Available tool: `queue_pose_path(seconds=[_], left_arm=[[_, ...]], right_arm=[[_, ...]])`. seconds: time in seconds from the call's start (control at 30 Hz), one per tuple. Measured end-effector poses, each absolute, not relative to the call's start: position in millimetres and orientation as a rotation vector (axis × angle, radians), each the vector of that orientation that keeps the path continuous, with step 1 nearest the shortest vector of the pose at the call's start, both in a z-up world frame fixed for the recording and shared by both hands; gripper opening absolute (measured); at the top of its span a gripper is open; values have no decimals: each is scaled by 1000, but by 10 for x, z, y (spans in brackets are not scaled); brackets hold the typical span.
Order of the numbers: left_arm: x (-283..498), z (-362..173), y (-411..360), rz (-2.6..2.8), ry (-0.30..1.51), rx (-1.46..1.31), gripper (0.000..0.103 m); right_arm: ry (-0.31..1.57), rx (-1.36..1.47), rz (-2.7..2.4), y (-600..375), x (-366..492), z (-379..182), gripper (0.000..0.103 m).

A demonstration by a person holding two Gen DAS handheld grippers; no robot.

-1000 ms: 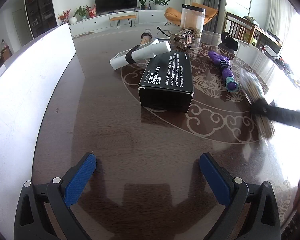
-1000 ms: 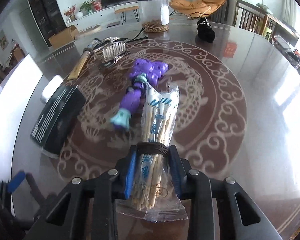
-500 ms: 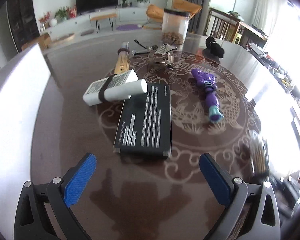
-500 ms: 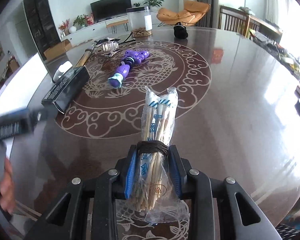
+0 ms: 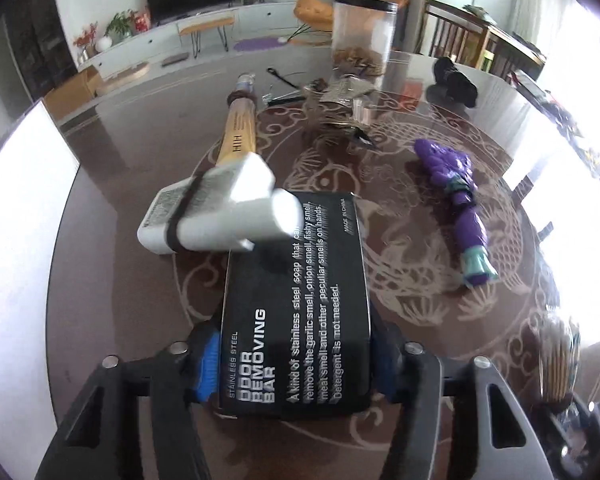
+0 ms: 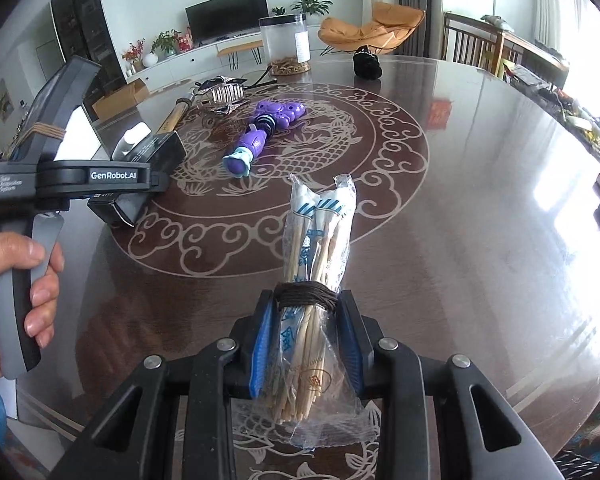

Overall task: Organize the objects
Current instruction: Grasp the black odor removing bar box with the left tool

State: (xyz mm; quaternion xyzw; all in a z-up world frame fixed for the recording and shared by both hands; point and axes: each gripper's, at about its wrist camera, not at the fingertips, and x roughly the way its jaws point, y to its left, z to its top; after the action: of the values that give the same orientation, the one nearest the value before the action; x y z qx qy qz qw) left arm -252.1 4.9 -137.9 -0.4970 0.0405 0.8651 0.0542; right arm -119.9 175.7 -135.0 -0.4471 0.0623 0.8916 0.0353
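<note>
My left gripper [image 5: 296, 364] is closed around the near end of a black box [image 5: 300, 292] marked "odor removing bar", its blue pads against both sides. The box also shows in the right wrist view [image 6: 156, 152], where the left gripper [image 6: 112, 200] sits at the left. A white banded bundle [image 5: 216, 208] rests on the box's far end. My right gripper [image 6: 306, 344] is shut on a bagged bundle of chopsticks [image 6: 316, 256], held above the table. A purple toy [image 5: 460, 204] lies on the table to the right; it also shows in the right wrist view [image 6: 260, 136].
The round dark table [image 6: 480, 208] has a glass top. A clear jar [image 5: 362, 36], a wooden-handled tool [image 5: 240, 132], a foil packet [image 5: 340, 100] and a black object [image 5: 454, 80] lie at the far side. A white board [image 5: 16, 240] stands along the left.
My left gripper moved forward and closed on the black box; it was open and short of it. My right gripper drew back toward the near table edge with the chopsticks.
</note>
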Motion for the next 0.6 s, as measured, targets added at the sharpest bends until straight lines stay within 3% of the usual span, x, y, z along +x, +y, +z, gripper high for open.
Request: queue_pose_path(seconds=[0.27, 0.3, 0.37, 0.43, 0.5, 0.6], left_arm=[[-1534, -1384, -6, 2652, 101, -1483, 60], [-1444, -1385, -28, 2653, 98, -1488, 64], [-1321, -1424, -63, 2625, 95, -1545, 92], [-1263, -1455, -54, 2606, 115, -1556, 93], [-1293, -1446, -69, 2629, 165, -1550, 93], [-1385, -1441, -95, 2636, 183, -1566, 98]], right_arm=[[171, -1376, 2737, 1749, -1210, -1359, 32], [169, -1378, 2737, 1748, -1203, -1359, 32], [171, -1383, 2736, 1748, -1196, -1358, 33], [180, -1395, 2740, 1742, -1193, -1354, 39], [175, -1423, 2731, 1723, -1222, -1358, 69], [116, -1492, 2705, 1681, -1332, -1366, 77]])
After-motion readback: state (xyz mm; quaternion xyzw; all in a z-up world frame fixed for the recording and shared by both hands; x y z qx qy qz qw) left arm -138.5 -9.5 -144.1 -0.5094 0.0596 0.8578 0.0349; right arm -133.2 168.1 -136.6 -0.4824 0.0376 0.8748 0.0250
